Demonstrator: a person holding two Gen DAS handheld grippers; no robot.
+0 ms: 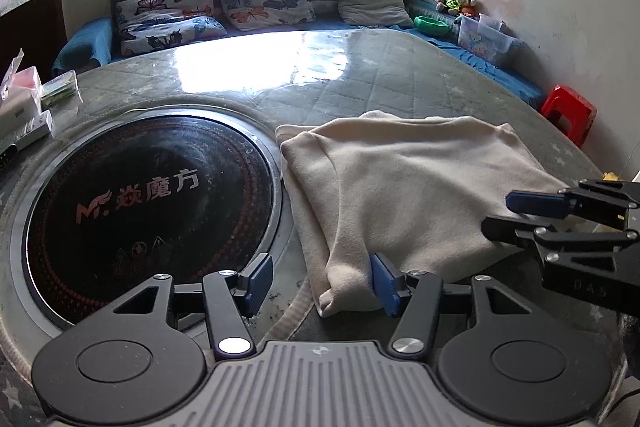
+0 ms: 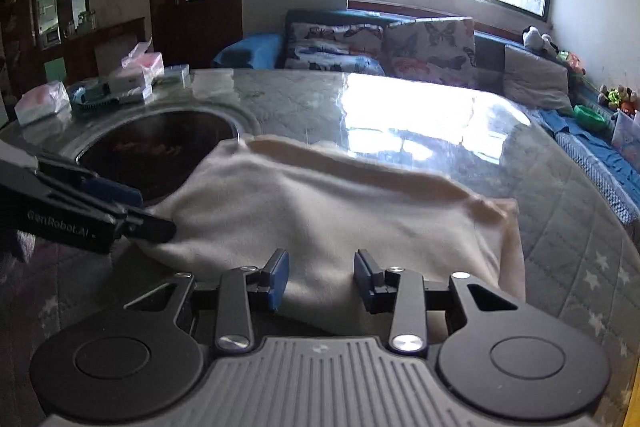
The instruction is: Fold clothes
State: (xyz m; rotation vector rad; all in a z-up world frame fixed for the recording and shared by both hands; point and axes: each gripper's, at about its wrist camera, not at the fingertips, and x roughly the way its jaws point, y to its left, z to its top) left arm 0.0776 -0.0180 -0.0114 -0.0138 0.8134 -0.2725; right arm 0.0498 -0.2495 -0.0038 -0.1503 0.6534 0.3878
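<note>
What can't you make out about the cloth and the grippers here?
- Cloth near edge: hidden behind the gripper bodies in both views.
- Its far edge: blurred in the right view.
- Right gripper: cut off by the left view's edge.
- What garment it is: folded, cannot tell.

Cream garment folded on table, left hand-held gripper spread wide
</note>
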